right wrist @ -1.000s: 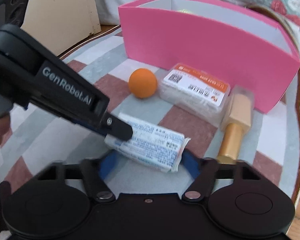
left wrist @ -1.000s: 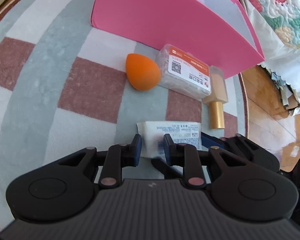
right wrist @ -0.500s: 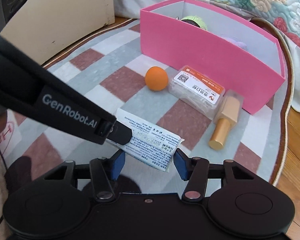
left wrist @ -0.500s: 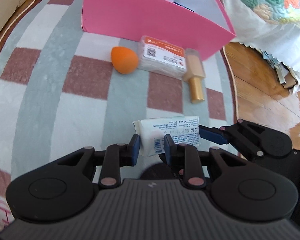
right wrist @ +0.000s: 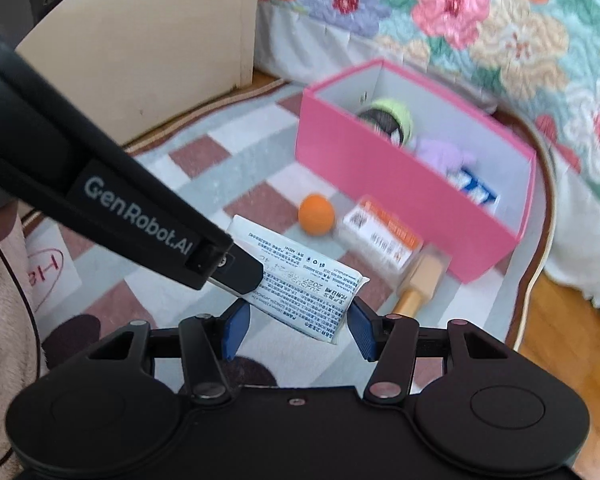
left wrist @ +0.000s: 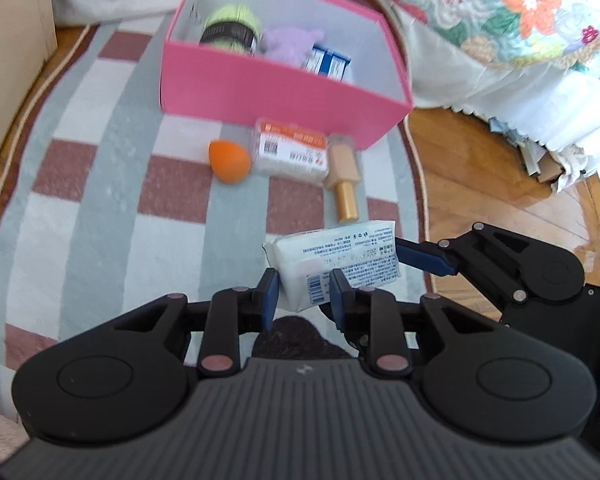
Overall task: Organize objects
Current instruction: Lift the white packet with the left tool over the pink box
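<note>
A white wipes pack (left wrist: 336, 256) (right wrist: 308, 288) hangs in the air above the checked rug, held from two ends. My left gripper (left wrist: 304, 296) is shut on its near corner; from the right wrist view its black finger (right wrist: 228, 264) reaches in from the left. My right gripper (right wrist: 298, 326) is shut across the pack's other end, and its blue fingertip (left wrist: 420, 258) touches the pack's right edge. Beyond stands the pink box (left wrist: 260, 88) (right wrist: 380, 184). An orange sponge (left wrist: 229, 160), a clear box with an orange label (left wrist: 290, 152) and a gold-capped bottle (left wrist: 344, 176) lie in front of it.
Inside the pink box lie a green-lidded jar (left wrist: 232, 26), a purple plush (left wrist: 292, 42) and blue cartons (left wrist: 328, 62). A bed with a floral quilt (right wrist: 500, 32) rises behind, a beige cabinet (right wrist: 160, 40) stands at the left, and wood floor (left wrist: 480, 184) borders the rug's right edge.
Both grippers have risen together with the pack, lifting it off the rug. The right jaws have narrowed onto it. The inside of the pink box has come into view.
</note>
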Demonstrator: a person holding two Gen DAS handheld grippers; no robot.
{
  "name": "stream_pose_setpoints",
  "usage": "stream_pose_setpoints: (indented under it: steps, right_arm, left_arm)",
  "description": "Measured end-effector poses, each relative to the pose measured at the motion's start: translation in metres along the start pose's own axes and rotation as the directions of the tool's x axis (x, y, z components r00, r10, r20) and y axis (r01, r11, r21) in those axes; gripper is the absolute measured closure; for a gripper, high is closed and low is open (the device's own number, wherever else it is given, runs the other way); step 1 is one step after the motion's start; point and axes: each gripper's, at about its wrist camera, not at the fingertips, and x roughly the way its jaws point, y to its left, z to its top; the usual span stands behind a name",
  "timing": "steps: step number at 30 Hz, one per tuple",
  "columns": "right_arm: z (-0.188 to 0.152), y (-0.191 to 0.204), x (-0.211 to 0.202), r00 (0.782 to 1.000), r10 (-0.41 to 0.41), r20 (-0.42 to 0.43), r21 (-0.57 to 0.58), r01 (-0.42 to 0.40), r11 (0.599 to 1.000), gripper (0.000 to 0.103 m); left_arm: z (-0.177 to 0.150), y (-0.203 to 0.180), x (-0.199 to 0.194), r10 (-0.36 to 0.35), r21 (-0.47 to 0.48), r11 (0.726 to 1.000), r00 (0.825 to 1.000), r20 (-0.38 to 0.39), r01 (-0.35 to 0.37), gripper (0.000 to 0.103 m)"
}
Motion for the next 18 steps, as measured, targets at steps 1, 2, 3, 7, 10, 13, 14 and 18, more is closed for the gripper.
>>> stream_pose_setpoints:
  steps: [1, 2, 3, 7, 10, 13, 14, 18]
  right_arm:
    - [0.003, 0.000, -0.005, 1.000, -0.004, 0.012, -0.008, 0.004, 1.000, 0.043]
    - [0.006, -0.001, -0.010, 1.000, -0.007, 0.020, -0.015, 0.007, 1.000, 0.043]
    - [0.009, -0.002, -0.015, 0.999, -0.015, 0.034, -0.022, 0.016, 1.000, 0.043]
    - [0.018, -0.007, -0.033, 0.996, -0.039, 0.084, -0.041, 0.043, 0.998, 0.042]
    - [0.024, -0.010, -0.042, 0.991, -0.056, 0.118, -0.055, 0.063, 0.997, 0.042]
    - [0.032, -0.015, -0.050, 0.985, -0.073, 0.157, -0.071, 0.085, 0.994, 0.042]
    - [0.036, -0.018, -0.051, 0.983, -0.080, 0.167, -0.071, 0.093, 0.993, 0.042]
    - [0.049, -0.032, -0.048, 0.980, -0.069, 0.188, -0.055, 0.081, 0.995, 0.042]
  left_arm:
    - [0.002, -0.003, -0.005, 0.001, 0.008, 1.000, 1.000, 0.007, -0.001, 0.078]
    - [0.004, -0.006, -0.012, -0.002, 0.017, 1.000, 1.000, 0.019, 0.002, 0.076]
    - [0.006, -0.009, -0.018, -0.009, 0.025, 1.000, 0.999, 0.034, 0.009, 0.074]
    - [0.014, -0.020, -0.035, -0.010, 0.049, 0.999, 0.997, 0.080, 0.007, 0.074]
    - [0.023, -0.026, -0.043, -0.011, 0.069, 0.998, 0.995, 0.098, 0.004, 0.074]
    - [0.036, -0.029, -0.050, -0.030, 0.093, 0.995, 0.993, 0.114, 0.019, 0.074]
    - [0.041, -0.031, -0.051, -0.031, 0.124, 0.992, 0.992, 0.121, 0.015, 0.074]
    - [0.061, -0.038, -0.050, -0.014, 0.174, 0.985, 0.991, 0.133, -0.009, 0.074]
